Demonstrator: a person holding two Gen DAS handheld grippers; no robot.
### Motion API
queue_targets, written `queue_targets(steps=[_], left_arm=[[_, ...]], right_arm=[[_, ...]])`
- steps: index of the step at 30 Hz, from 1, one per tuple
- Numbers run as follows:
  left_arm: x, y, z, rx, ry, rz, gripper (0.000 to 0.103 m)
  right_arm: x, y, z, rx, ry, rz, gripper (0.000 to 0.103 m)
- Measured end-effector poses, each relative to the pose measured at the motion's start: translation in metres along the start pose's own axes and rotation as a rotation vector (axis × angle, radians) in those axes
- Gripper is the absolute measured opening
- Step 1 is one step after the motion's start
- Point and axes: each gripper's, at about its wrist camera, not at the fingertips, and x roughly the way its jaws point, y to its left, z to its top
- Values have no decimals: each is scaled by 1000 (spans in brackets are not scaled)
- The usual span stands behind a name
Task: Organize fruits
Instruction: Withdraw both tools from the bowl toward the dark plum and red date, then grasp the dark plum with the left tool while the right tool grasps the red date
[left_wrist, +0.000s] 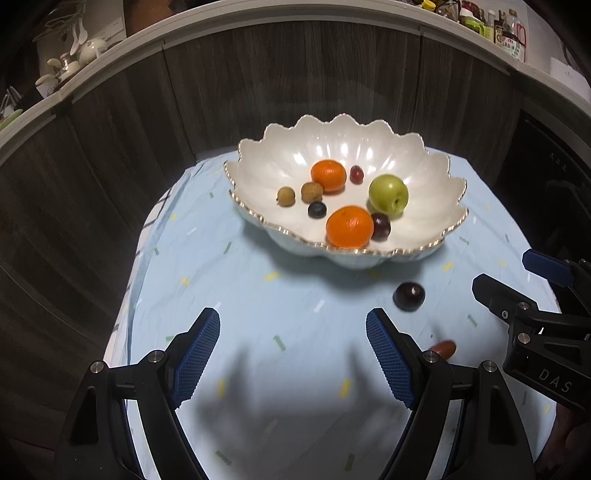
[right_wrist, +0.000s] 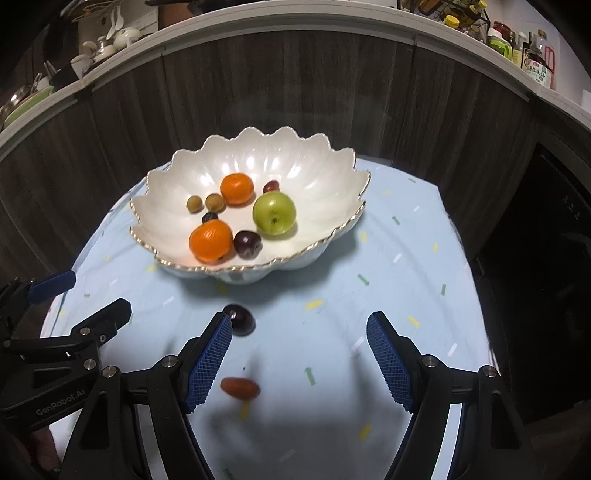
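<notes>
Two fruits lie outside the bowl (right_wrist: 334, 232) on the blue cloth (right_wrist: 388, 280): a dark plum (right_wrist: 242, 319) just in front of the bowl's near rim, and a small reddish date (right_wrist: 240, 388) nearer the person. Everything else, two oranges, a green fruit and several small ones, already sits in the bowl.

The right gripper (right_wrist: 299, 354) hangs over the cloth with its jaws open and empty; the date lies between them toward the left pad, and the plum shows just past that pad's tip. The left gripper (left_wrist: 293, 356) is likewise open and empty over bare cloth, with both loose fruits off to its right.

The right side looks best placed for the next pick. I would centre the jaws over one fruit, come down until the pads straddle it, then close gently, since both are round and likely to roll.

The two grippers stand close side by side, so a sideways shift risks a bump. The bowl's scalloped rim rises above the bench; a carried fruit needs lifting clear over it. To the right the cloth is free.
</notes>
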Motion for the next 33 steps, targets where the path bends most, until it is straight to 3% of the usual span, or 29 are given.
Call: queue_targets(steps=[17,27,30,33], left_arm=[[4,11,-32,-6,8,57,81],[9,11,-40,-12,0,44,81],[9,11,-41,-8,0,49,81],[11,12,-43,-10,8,50,81]], right_arm=[[9,23,-25,-48,9,0,76],[14,33,-37,-71,12,11,76],[15,35,-39,-75,12,18,71],[18,38,-41,-83,28,37,59]])
